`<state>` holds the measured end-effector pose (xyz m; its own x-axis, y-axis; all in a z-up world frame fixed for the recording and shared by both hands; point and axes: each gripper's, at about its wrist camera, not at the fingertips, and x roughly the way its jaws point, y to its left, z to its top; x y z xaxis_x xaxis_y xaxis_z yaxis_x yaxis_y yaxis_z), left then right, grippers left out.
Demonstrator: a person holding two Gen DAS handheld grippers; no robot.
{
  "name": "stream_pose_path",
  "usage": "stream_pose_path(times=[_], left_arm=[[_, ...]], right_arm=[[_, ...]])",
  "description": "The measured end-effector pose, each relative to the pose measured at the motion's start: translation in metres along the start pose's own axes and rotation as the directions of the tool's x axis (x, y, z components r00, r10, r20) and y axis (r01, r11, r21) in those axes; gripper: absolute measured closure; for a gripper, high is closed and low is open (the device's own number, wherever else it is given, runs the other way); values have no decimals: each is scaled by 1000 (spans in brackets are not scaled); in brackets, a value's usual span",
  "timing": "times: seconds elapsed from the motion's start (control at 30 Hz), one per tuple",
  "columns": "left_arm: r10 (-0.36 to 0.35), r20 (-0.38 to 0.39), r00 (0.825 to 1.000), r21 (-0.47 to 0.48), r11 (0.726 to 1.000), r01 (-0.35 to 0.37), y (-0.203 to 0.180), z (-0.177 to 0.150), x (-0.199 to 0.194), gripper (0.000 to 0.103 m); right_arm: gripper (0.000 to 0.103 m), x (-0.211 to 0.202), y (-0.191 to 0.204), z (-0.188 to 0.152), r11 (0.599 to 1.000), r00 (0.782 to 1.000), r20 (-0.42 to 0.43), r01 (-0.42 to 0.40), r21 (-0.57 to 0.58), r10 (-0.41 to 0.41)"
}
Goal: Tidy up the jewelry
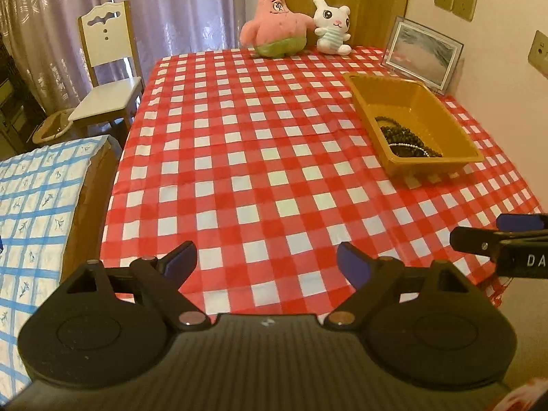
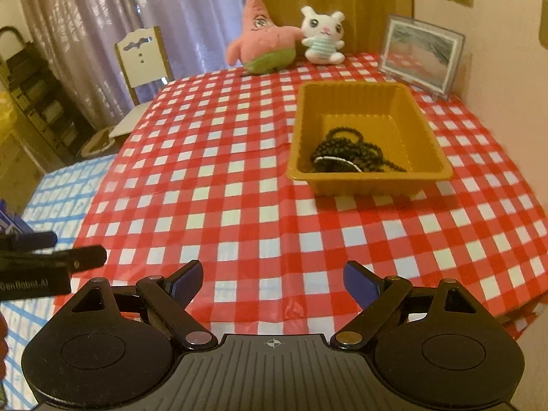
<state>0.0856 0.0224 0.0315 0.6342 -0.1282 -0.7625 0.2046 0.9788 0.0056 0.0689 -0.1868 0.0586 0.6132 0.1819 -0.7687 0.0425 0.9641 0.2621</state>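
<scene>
A yellow-brown plastic tray point(image 2: 430, 130) point(image 1: 441, 113) stands on the red-and-white checked tablecloth, right of centre. Inside it lies a heap of dark bead necklaces point(image 2: 352, 150) point(image 1: 406, 138) with a thin pale bead strand point(image 2: 337, 160) point(image 1: 409, 145) across them. My right gripper point(image 2: 272, 282) is open over the near part of the table, well short of the tray, with nothing between its blue pads. My left gripper point(image 1: 265, 263) is open too, empty, above the cloth left of the tray. Each gripper shows at the edge of the other's view.
A pink star plush point(image 1: 274, 20) and a white bunny plush point(image 1: 330, 27) sit at the table's far edge. A framed picture point(image 1: 423, 53) leans by the wall behind the tray. A chair point(image 1: 109, 68) stands far left; a blue-checked surface point(image 1: 30, 212) adjoins the table's left side.
</scene>
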Motion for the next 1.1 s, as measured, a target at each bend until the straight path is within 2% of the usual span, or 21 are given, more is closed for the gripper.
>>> stream_pose_path(times=[0.43, 1.1], left_arm=[[-25, -5, 1000, 24, 999, 25, -20, 2, -1, 15], [-31, -2, 1000, 31, 999, 31, -23, 4, -3, 15]], right_arm=[[15, -2, -2, 0, 1000, 1000, -14, -12, -11, 11], [15, -2, 2, 2, 1000, 1000, -9, -16, -19, 16]])
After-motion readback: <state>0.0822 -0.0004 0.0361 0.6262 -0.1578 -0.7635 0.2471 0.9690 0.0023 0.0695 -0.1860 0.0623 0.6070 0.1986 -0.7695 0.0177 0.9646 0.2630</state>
